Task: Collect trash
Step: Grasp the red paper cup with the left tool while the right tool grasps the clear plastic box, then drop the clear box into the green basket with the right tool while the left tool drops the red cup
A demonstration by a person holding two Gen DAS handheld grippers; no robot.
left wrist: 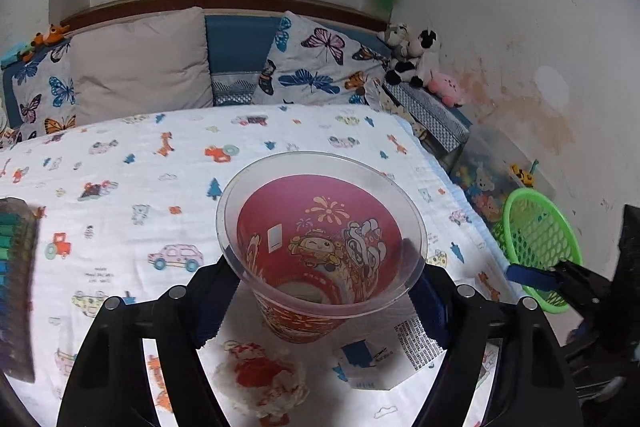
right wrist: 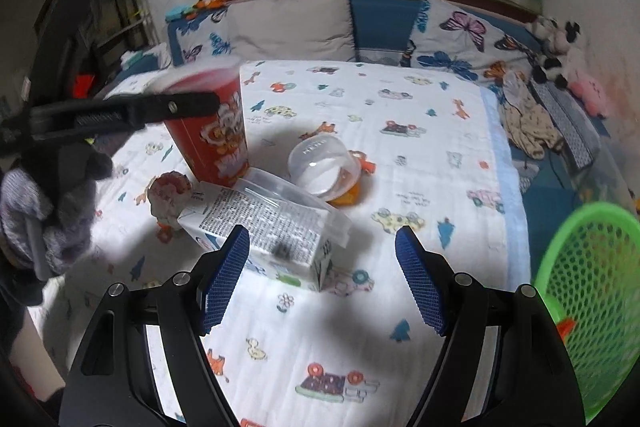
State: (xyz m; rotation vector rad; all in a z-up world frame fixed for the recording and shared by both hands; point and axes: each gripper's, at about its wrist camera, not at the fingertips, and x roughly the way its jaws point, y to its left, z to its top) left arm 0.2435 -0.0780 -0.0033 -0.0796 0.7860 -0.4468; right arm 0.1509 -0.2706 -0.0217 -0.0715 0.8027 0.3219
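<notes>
**Left gripper clamps the red cup; right gripper spread over the carton**

Left wrist view: the left gripper (left wrist: pixel 322 291) is closed on a red printed cup (left wrist: pixel 320 247), its blue pads pressed against the cup's two sides just under the clear flared rim. The cup is upright, open mouth toward the camera, over the near part of the bed (left wrist: pixel 120 163) with its cartoon-print cover. Below the cup lie a crumpled red-stained tissue (left wrist: pixel 260 383) and a white milk carton (left wrist: pixel 384 355), near each other. Beyond the cup the cover is bare up to the pillows. Off the bed's right edge a green mesh basket (left wrist: pixel 536 239) stands tilted, with the tip of the right gripper (left wrist: pixel 532 277) in front of it.

Right wrist view: the right gripper (right wrist: pixel 322 279) is spread wide, nothing between its pads, above the bed's near right part. The carton (right wrist: pixel 264 227) lies on its side just ahead of the left pad. Behind it are the tissue (right wrist: pixel 168 197), the cup (right wrist: pixel 212 139) held by the left gripper (right wrist: pixel 180 109), and a clear domed lid (right wrist: pixel 320 167) on something orange. The cover to the right runs open to the bed's right edge, where the basket (right wrist: pixel 592 287) sits.
</notes>
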